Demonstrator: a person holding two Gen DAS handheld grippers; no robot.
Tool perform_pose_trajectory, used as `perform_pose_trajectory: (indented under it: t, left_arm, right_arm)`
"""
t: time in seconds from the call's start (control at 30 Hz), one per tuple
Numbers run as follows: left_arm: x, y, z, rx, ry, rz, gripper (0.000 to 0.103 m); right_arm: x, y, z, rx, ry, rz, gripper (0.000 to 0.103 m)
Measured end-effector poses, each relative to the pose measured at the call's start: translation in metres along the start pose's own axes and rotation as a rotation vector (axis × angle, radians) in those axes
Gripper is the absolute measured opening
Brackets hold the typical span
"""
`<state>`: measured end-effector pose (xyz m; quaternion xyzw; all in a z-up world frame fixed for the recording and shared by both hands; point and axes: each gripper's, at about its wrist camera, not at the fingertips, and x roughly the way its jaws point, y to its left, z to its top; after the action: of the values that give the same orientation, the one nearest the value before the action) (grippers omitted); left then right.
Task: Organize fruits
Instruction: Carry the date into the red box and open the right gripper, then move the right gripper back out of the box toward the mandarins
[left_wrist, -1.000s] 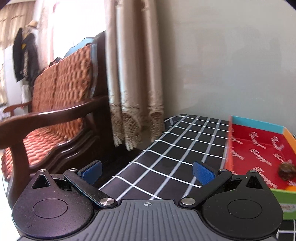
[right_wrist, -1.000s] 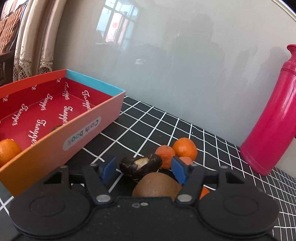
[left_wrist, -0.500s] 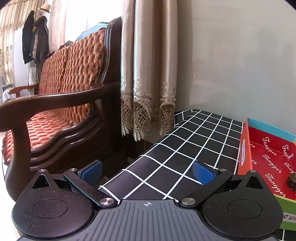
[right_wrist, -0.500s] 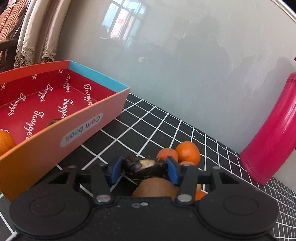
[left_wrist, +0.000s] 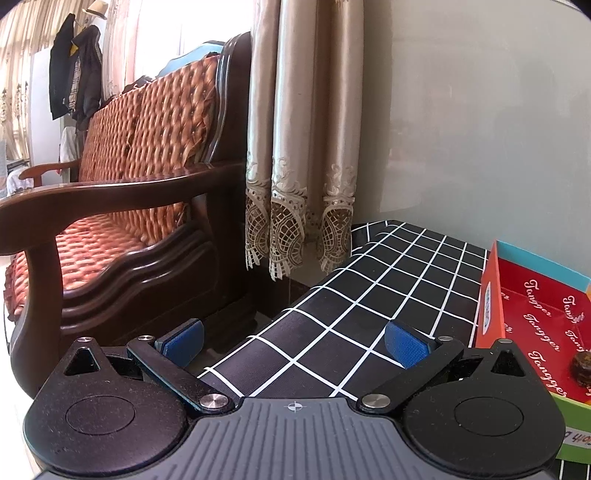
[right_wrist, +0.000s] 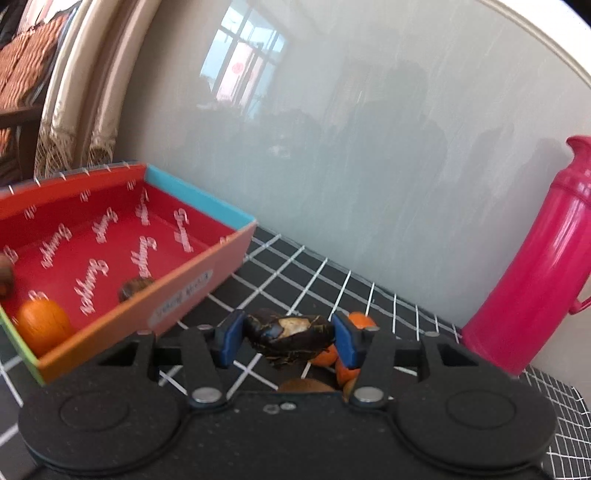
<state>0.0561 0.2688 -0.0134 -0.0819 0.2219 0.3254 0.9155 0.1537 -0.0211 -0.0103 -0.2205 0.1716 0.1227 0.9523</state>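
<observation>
Dark fruit (right_wrist: 290, 338): blackish wrinkled skin with a pale exposed patch, lying crosswise. Box (right_wrist: 207, 275), red inside: orange (right_wrist: 42, 323) at its near corner, one dark piece (right_wrist: 133, 288) by its near wall, another at its left edge. Right tongs (right_wrist: 288, 338) clamped on the dark fruit, raised above the counter (right_wrist: 295, 273), right of the box. Left tongs (left_wrist: 293, 341) apart, holding nothing, left of the box (left_wrist: 491, 295).

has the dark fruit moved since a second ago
Yes. The dark fruit, clamped in the right hand-held gripper, has risen off the checkered tablecloth and now hangs above the kiwi it lay against.
</observation>
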Motion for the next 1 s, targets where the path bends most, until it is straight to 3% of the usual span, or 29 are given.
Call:
perform_pose_trajectory:
  t: [0.37, 0.6, 0.73, 1.0]
  left_arm:
    - [-0.006, 0.019, 0.001, -0.016, 0.0, 0.01, 0.103]
    - [-0.004, 0.031, 0.001, -0.019, 0.004, 0.027, 0.103]
    - [-0.002, 0.035, 0.001, -0.023, 0.007, 0.032, 0.103]
    - [-0.005, 0.033, 0.002, -0.027, -0.001, 0.014, 0.103]
  right_arm:
    - [-0.03, 0.038, 0.028, 0.003, -0.1, 0.099, 0.049]
    - [-0.028, 0.079, 0.043, -0.014, -0.104, 0.187, 0.05]
    - [-0.03, 0.089, 0.047, 0.001, -0.117, 0.2, 0.05]
    - [-0.037, 0.069, 0.045, 0.051, -0.123, 0.158, 0.05]
